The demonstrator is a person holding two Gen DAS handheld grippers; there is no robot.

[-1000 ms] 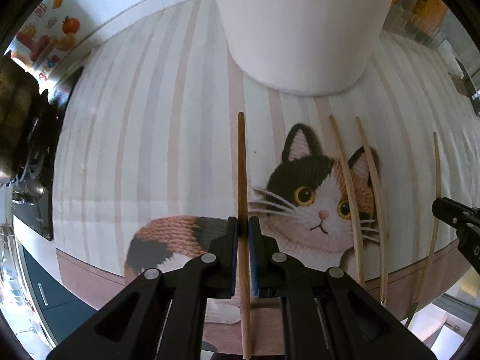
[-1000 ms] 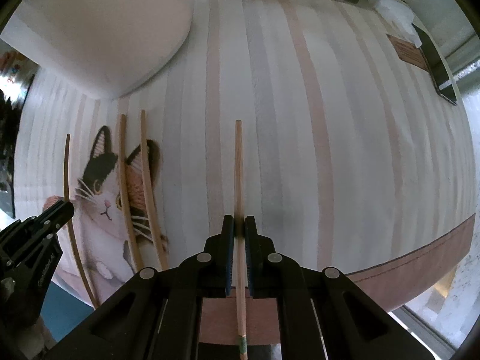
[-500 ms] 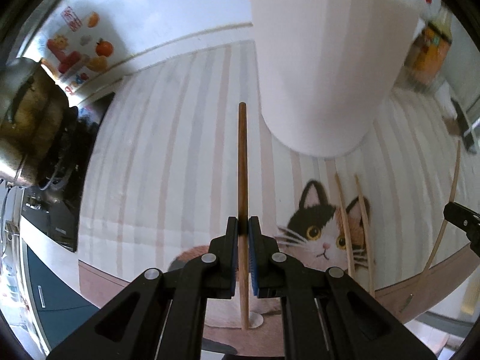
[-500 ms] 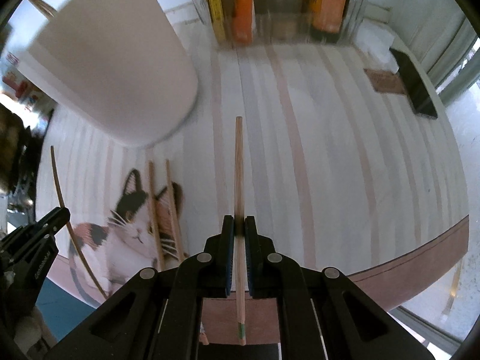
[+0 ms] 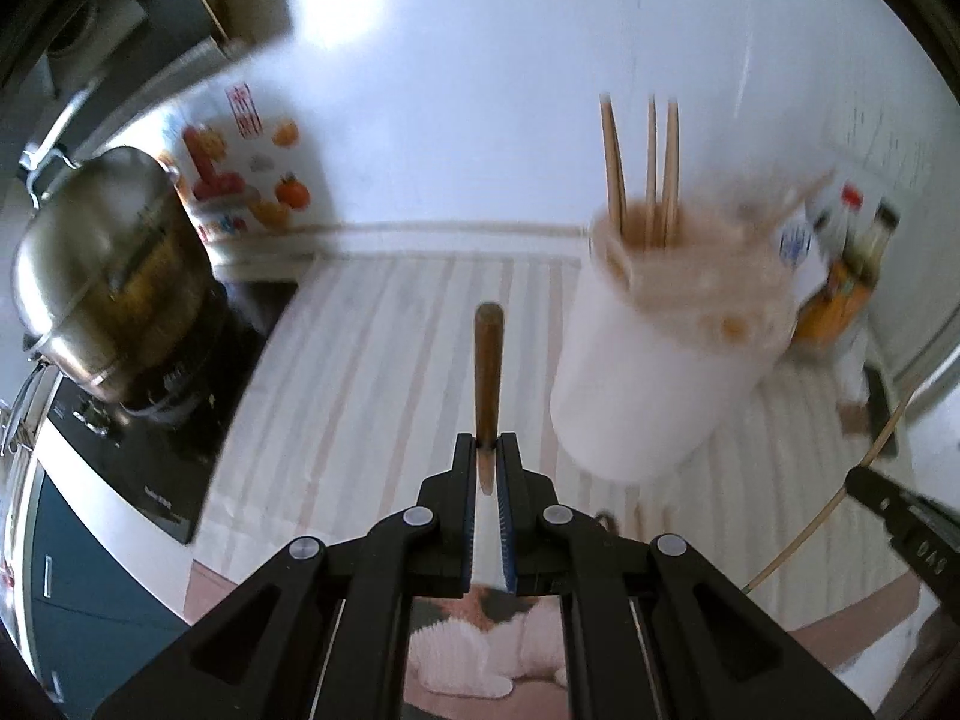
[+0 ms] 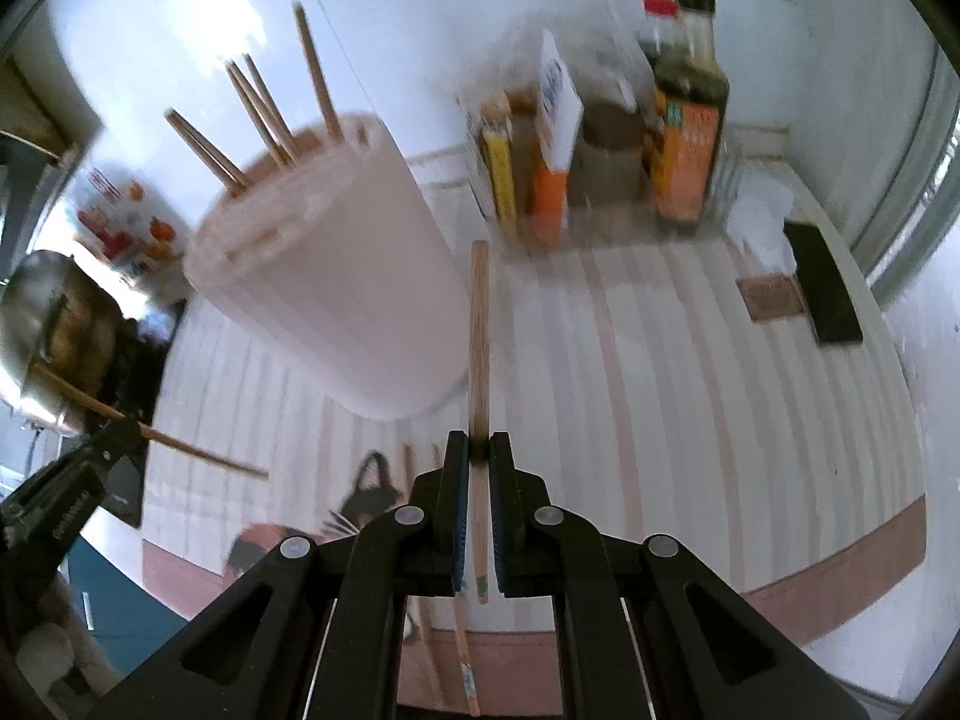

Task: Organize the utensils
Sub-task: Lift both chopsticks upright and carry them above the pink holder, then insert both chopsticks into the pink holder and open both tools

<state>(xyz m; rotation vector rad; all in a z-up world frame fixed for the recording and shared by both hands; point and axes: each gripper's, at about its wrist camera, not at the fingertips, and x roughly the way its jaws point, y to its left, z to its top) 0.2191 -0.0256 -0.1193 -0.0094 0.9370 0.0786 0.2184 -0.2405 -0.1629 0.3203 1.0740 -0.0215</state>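
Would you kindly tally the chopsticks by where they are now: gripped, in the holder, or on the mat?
Gripped chopsticks: 2
Standing chopsticks in the white holder: 4
Loose chopsticks on the cat mat: 2
Total: 8

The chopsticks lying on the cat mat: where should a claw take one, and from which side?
Probably at mid-length, coming straight down from above, with the claw set across the stick. The two chopsticks lie flat and nearly parallel on the cat mat, close together, so a top approach pinching one thin shaft crosswise is likeliest to separate it. Both claws already hold sticks now.
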